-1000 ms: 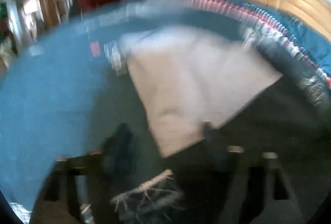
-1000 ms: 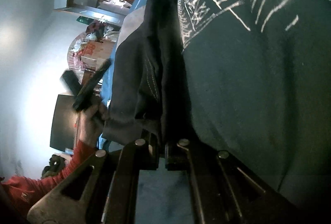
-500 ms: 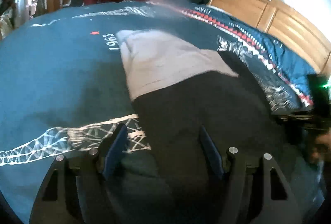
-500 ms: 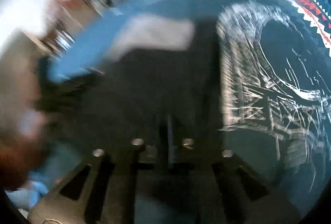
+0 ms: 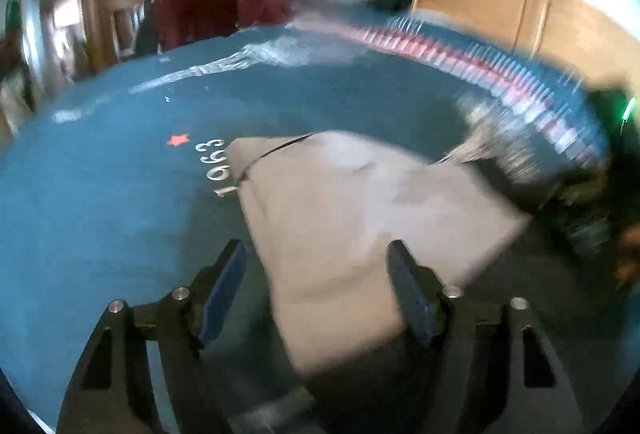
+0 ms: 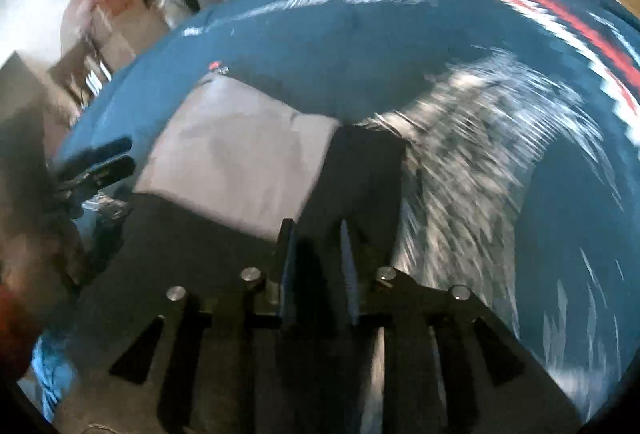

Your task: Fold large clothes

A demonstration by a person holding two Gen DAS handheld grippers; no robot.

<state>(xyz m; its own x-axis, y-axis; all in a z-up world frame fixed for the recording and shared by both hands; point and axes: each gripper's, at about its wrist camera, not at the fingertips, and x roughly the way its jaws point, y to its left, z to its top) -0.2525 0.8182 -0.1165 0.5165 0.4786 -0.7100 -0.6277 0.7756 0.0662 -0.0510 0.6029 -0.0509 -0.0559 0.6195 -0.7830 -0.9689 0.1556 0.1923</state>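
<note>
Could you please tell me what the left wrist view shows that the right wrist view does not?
Only the left wrist view shows the white 1963 print beside the garment's pale panel, the wooden headboard, and the left gripper with its jaws wide apart over the cloth.

Only the right wrist view shows the right gripper, whose jaws have just been opening, slightly apart with dark cloth behind them, and cluttered shelves.

Both show the grey and black garment on the blue bedspread.

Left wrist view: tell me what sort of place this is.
Most likely a bedroom in a home. A blue printed bedspread covers a wide bed with a wooden headboard behind it, a grey and black garment lies on the spread, and more clothes are piled at the far edge.
</note>
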